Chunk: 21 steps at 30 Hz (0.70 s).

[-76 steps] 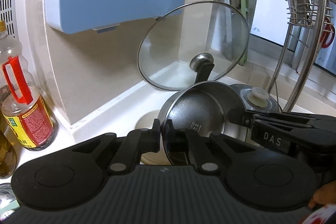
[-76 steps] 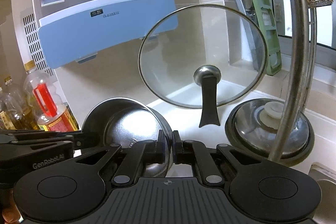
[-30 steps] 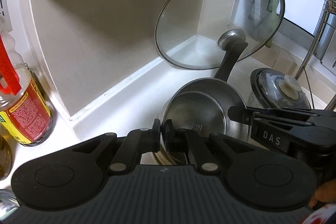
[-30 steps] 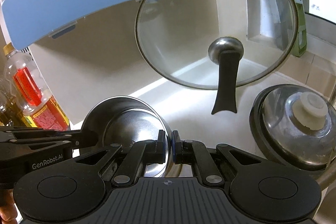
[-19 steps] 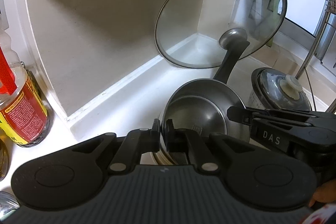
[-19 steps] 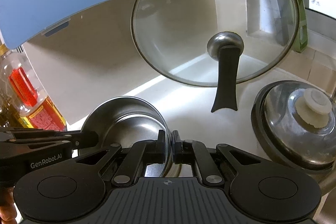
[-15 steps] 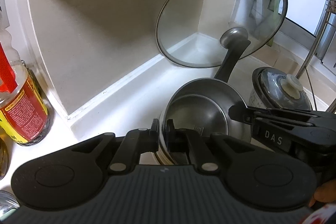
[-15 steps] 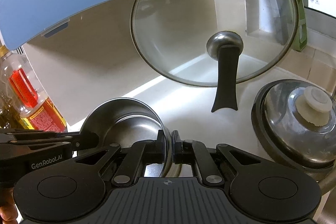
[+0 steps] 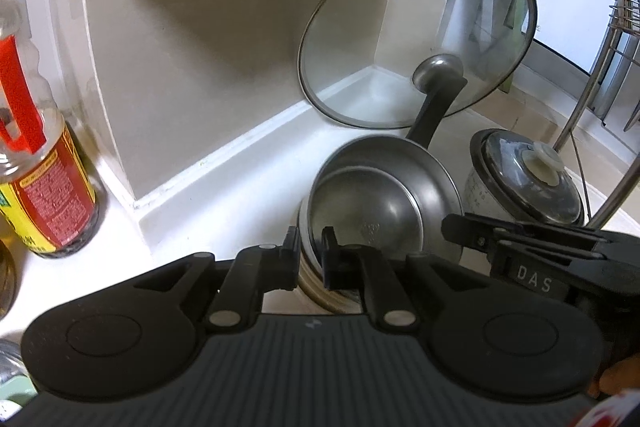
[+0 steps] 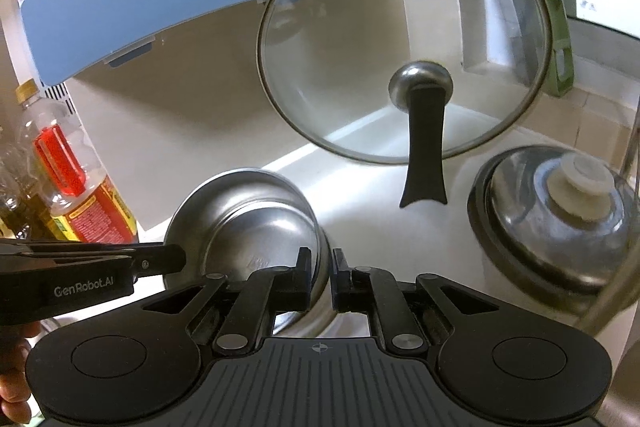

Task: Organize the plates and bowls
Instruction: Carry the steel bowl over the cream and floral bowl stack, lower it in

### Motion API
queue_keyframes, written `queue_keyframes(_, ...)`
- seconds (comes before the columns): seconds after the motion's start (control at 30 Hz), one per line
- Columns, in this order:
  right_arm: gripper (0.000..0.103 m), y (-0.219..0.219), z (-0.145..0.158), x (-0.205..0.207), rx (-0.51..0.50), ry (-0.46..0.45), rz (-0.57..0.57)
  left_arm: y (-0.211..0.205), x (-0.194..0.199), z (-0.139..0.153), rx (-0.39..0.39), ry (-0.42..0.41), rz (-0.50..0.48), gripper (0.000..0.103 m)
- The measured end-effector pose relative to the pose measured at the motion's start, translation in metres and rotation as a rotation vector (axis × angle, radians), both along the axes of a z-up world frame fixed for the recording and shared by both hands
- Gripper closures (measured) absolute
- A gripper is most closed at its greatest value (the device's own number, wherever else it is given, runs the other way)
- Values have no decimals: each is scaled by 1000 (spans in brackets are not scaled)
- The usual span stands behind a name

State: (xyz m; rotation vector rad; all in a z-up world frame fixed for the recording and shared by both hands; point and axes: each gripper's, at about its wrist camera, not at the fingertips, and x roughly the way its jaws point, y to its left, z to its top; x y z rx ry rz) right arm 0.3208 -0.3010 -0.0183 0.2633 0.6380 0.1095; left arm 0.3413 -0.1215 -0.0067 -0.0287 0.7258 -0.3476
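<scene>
Both pairs of jaws have just been opening. The left gripper, earlier pinched on the near-left rim of the steel bowl, now stands slightly apart with the rim still between its fingers and a sliver of gap showing. The right gripper shows the same: its fingers straddle the bowl's right rim with a narrow gap on either side, so neither claw appears to be pressing.

The steel bowl no longer hangs tilted above the counter. It sits nested in a stack of pale crockery, of which only the banded edge shows below the left fingers; whether these are plates or bowls cannot be told. The stack stands on the white counter, in front of the leaning glass lid and just left of the covered pot. An oil bottle stands well apart at the left.

Judgement: the bowl is placed and being let go. The next move would be to draw both grippers back clear of the rim without dragging it.
</scene>
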Motion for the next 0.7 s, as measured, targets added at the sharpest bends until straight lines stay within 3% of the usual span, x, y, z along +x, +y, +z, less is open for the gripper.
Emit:
queue_keyframes(0.33, 94, 5, -5, -3, 1, 5, 2, -3, -4, -5, 2, 13, -4, 94)
queue_keyframes(0.7, 94, -3, 6, -2, 74, 59, -3, 4, -3, 4, -29, 18, -7, 94)
